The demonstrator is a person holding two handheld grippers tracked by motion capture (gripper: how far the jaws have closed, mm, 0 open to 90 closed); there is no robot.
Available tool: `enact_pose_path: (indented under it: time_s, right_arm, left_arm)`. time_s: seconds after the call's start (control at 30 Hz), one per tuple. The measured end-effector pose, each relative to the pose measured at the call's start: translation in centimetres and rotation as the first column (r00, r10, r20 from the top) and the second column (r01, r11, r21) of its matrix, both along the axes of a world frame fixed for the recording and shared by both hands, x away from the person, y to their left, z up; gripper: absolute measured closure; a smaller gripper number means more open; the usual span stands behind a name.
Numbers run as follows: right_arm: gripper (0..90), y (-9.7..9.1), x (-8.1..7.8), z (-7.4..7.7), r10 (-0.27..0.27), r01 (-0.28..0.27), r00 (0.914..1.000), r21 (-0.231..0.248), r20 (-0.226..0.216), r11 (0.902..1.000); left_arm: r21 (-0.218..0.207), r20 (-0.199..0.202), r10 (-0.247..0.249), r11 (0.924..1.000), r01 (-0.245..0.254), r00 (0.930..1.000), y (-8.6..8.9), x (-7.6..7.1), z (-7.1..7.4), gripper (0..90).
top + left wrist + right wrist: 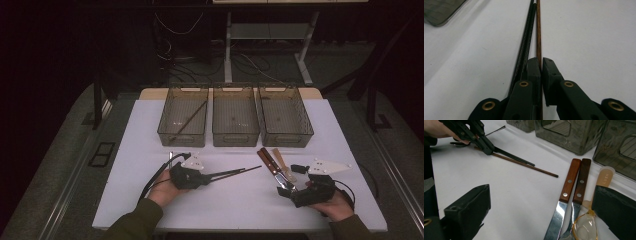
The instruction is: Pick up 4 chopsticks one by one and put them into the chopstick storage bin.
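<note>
Left gripper [212, 176] low, level, clamped on brown chopstick [538, 37] — right gripper [285, 190] wide, resting.

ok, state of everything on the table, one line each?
left gripper: shut on brown chopstick, which lies flat
black chopstick: flat, beside the jaws, not gripped
right gripper: open, holds nothing
two wood-handled knives: flat, side by side
plastic spoon: flat beside the knives
left bin: one stick inside
middle bin, right bin: contents unclear
</note>
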State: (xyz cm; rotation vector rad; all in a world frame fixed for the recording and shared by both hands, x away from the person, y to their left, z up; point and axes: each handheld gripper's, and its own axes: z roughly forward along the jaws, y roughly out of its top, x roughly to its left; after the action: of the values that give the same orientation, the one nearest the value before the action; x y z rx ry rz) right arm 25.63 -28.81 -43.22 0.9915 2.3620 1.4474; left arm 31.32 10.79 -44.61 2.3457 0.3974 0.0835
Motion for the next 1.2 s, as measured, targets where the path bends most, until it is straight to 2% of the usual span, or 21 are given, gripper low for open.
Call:
enact_pose_path:
  time_s: [0.23,0.5,0.67,0.9,1.2]
  right_arm:
    - [2.4,0.0,0.0,0.0,0.0,0.0,1.0,0.001,0.0,1.0]
    - [2.4,0.0,0.0,0.0,0.0,0.0,1.0,-0.002,0.0,1.0]
    - [2.4,-0.1,0.2,-0.6,0.008,-0.009,0.9999,-0.04,-0.014,0.9992]
    - [2.4,-0.5,0.6,-0.6,-0.009,0.009,0.9998,-0.023,-0.018,0.9997]
    - [2.4,-0.4,0.5,-0.5,-0.022,0.021,0.9995,-0.02,-0.025,0.9996]
  left_arm:
    - [-0.008,-0.004,-0.007,0.9999,0.007,1.0,0.0,-0.1,0.2,84.6]
    - [-0.047,-0.013,0.007,0.9989,-0.007,0.9999,0.7,-0.3,0.8,84.6]
    - [-0.067,-0.013,0.0,0.9978,-0.001,0.9999,0.9,-0.6,1.2,84.6]
    - [-0.084,-0.017,-0.001,0.9964,0.0,0.9999,1.2,-0.8,1.7,84.6]
    - [-0.097,-0.023,0.031,0.9947,-0.033,0.9993,2.0,-1.2,2.6,84.6]
